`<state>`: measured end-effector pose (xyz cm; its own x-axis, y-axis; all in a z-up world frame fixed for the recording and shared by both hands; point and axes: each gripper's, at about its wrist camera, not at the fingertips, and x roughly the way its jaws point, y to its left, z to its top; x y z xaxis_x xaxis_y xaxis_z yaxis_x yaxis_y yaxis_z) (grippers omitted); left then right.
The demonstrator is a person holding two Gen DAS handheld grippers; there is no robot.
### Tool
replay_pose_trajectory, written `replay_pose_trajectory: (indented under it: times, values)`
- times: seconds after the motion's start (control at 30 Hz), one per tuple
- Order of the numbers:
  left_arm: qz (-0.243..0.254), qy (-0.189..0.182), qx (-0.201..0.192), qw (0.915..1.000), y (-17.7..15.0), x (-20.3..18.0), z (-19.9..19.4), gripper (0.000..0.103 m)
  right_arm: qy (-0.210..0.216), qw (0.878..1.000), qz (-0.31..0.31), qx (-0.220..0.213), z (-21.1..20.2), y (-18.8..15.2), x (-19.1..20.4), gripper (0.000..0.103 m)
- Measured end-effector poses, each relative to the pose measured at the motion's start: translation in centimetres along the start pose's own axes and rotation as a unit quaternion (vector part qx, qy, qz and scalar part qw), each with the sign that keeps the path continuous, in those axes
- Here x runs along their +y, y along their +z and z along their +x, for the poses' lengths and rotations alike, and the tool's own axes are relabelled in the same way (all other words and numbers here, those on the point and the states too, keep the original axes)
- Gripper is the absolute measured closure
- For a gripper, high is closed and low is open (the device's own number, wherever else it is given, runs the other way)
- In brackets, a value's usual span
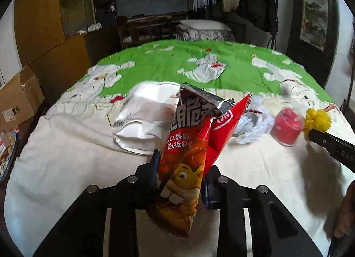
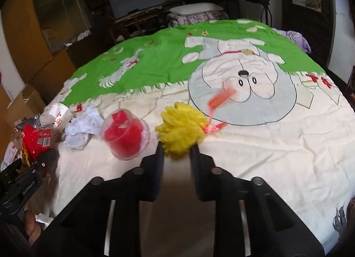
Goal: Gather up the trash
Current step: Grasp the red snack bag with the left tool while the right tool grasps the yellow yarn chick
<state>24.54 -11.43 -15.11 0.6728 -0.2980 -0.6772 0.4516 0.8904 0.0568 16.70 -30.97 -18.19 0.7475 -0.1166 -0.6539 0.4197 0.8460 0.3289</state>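
My left gripper [image 1: 180, 172] is shut on a red snack bag [image 1: 195, 143] and holds it upright above the bed; the bag also shows in the right wrist view [image 2: 36, 141]. My right gripper [image 2: 176, 149] is shut on a crumpled yellow plastic bag [image 2: 180, 127] with a red ribbon, just above the sheet; it also shows in the left wrist view [image 1: 317, 121]. A clear plastic cup with red plastic inside [image 2: 125, 133] lies on its side to its left. Crumpled white paper [image 2: 83, 129] and a white paper cup [image 2: 58, 116] lie further left.
The bed has a cream and green cartoon sheet [image 2: 266, 157]. Cardboard boxes [image 1: 17, 99] stand on the floor to the left. A plate of food [image 1: 6, 157] sits at the left edge. A folded quilt and pillow [image 1: 204, 29] lie beyond the bed.
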Motion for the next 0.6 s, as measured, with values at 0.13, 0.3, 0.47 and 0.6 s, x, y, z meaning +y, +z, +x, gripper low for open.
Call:
replay_pose_trajectory:
  times: [0.13, 0.3, 0.47, 0.6]
  values:
    - [0.001, 0.000, -0.022, 0.9998, 0.1, -0.2, -2.7, 0.072, -0.009, 0.999, -0.016, -0.035, -1.7, -0.2, 0.7, 0.085]
    - [-0.004, 0.000, -0.053, 0.9986, 1.1, 0.0, -6.8, 0.072, 0.000, 0.998, -0.022, -0.065, -5.3, -0.1, 1.4, 0.088]
    - [-0.008, -0.007, -0.082, 0.9966, 1.7, -0.5, -10.6, 0.072, 0.019, 0.994, -0.028, -0.104, -10.1, 0.6, 2.2, 0.088]
    - [0.001, -0.011, -0.101, 0.9948, 1.5, -1.4, -13.4, 0.071, 0.031, 0.989, -0.042, -0.136, -13.8, 0.6, 3.2, 0.088]
